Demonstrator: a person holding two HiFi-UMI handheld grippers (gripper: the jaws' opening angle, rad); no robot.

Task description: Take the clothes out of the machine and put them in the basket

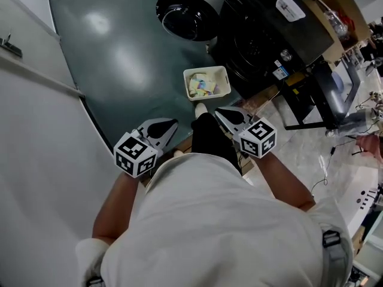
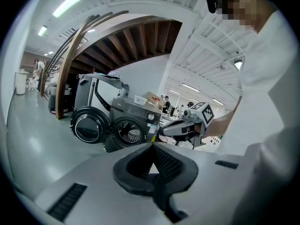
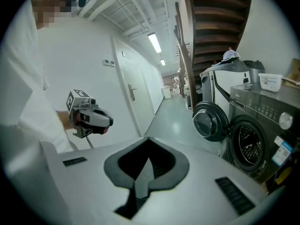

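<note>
The white basket [image 1: 206,84] stands on the green floor in front of the dark washing machine [image 1: 263,34], with pale, light-coloured clothes lying in it. The machine's round door [image 1: 185,15] hangs open. Its drum [image 2: 129,131] shows bare metal, with no clothes that I can see. My left gripper [image 1: 161,126] and right gripper [image 1: 225,117] are held close to the person's body, well short of the basket. Both are shut and hold nothing. The left gripper view shows its own jaws [image 2: 152,145] together, with the right gripper [image 2: 185,125] beyond. The right gripper view shows its tips [image 3: 148,138] meeting.
A white wall and door [image 1: 30,100] run along the left. A cardboard box [image 1: 338,17] and a small white container [image 1: 290,6] sit on the machine. A black frame and a desk with cables [image 1: 353,106] stand to the right. A dark staircase [image 3: 215,18] rises behind the machine.
</note>
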